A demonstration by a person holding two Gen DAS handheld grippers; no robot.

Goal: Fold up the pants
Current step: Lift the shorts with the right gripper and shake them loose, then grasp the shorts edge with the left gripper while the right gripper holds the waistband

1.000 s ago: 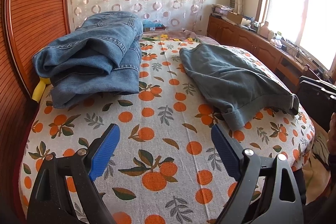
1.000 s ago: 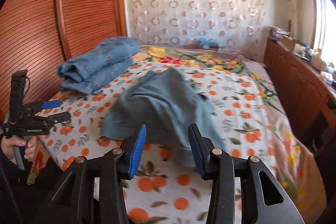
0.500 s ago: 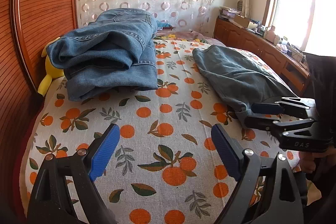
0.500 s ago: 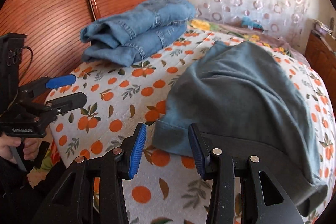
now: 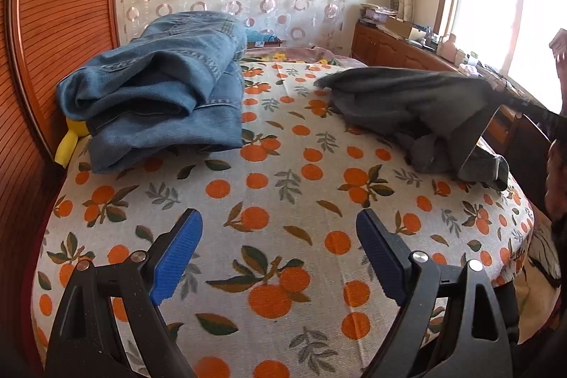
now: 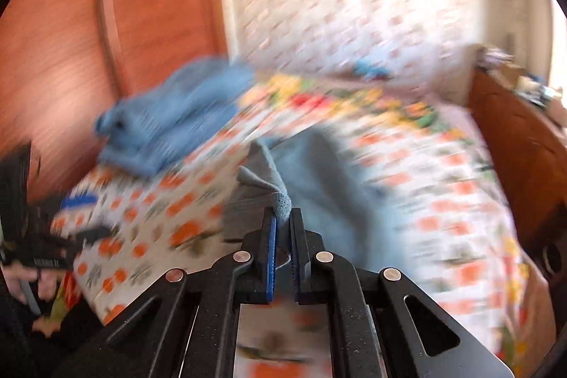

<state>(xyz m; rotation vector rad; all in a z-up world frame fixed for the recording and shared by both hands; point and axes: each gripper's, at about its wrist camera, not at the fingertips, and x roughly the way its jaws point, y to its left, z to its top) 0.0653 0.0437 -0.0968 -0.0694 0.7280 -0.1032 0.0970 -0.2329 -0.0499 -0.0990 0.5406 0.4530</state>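
The bed (image 5: 283, 201) carries an orange-print sheet. A stack of folded blue jeans (image 5: 159, 87) lies near the headboard. The grey pants (image 5: 407, 101) lie beside it, one edge lifted. The right claw (image 6: 282, 218) is clenched on that edge. The left claw (image 5: 280, 250) hovers released over bare sheet.

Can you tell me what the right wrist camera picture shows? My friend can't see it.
The right gripper is shut on a corner of the grey-blue pants and holds it above the orange-print bedspread. The picture is blurry. A folded pile of blue jeans lies farther back, by the wooden headboard.
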